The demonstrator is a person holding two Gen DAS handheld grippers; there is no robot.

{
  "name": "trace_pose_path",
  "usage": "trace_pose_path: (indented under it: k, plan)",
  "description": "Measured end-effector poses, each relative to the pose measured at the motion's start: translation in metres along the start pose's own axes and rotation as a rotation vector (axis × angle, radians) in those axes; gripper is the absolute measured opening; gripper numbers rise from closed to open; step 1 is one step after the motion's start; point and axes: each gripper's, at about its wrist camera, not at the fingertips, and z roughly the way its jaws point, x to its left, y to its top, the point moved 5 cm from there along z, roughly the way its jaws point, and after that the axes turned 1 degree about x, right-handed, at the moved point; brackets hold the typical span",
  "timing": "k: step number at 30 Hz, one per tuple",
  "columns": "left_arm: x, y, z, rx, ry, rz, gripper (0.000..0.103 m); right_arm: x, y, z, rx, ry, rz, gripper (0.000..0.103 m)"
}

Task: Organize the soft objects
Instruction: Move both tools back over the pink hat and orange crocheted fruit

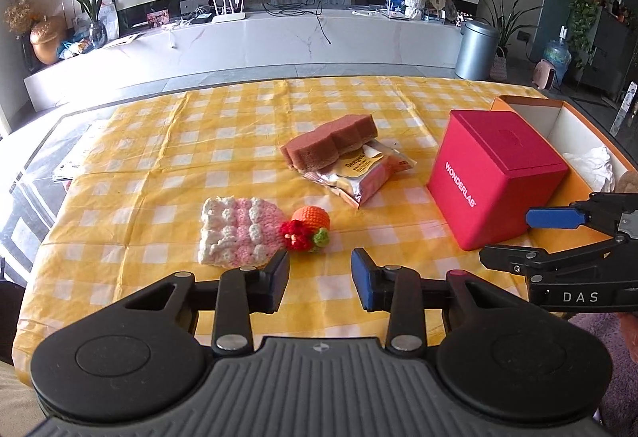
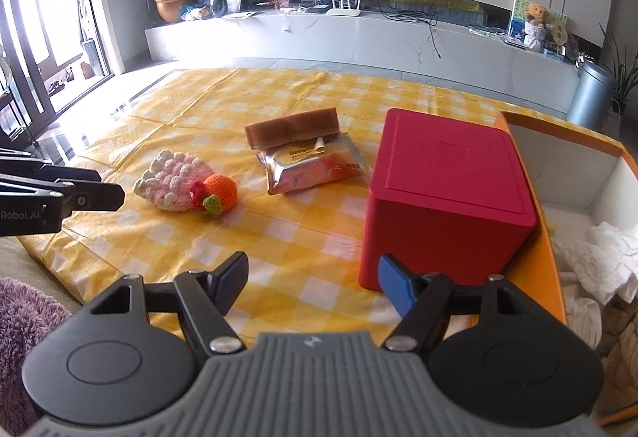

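Observation:
A pink-and-white crocheted piece [image 1: 235,233] [image 2: 175,180] lies on the yellow checked tablecloth [image 1: 159,174], touching an orange crocheted fruit [image 1: 309,227] [image 2: 217,193]. Behind them a brown sponge [image 1: 331,146] [image 2: 291,128] rests on a silver snack packet [image 1: 359,174] [image 2: 315,166]. My left gripper [image 1: 320,279] is open and empty, just short of the crocheted items. My right gripper [image 2: 313,279] is open and empty, near the front left corner of a red box [image 2: 446,193] [image 1: 494,174]. The right gripper also shows in the left wrist view [image 1: 522,237].
An orange open box [image 2: 550,269] [image 1: 530,106] with white paper [image 2: 606,257] inside stands right of the red box. A purple fuzzy cloth [image 2: 24,317] lies at the near left. Papers [image 1: 75,158] lie at the table's left edge.

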Motion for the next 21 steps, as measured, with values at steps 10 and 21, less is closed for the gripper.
trace_pose_path:
  k: [10, 21]
  plan:
    - [0.037, 0.000, 0.027, 0.055, 0.031, -0.007, 0.033, 0.033, 0.021, 0.041, 0.017, 0.034, -0.099, 0.071]
    - [0.054, 0.011, 0.055, 0.041, 0.007, 0.055, 0.046, 0.057, 0.034, 0.081, 0.032, 0.062, -0.147, 0.067]
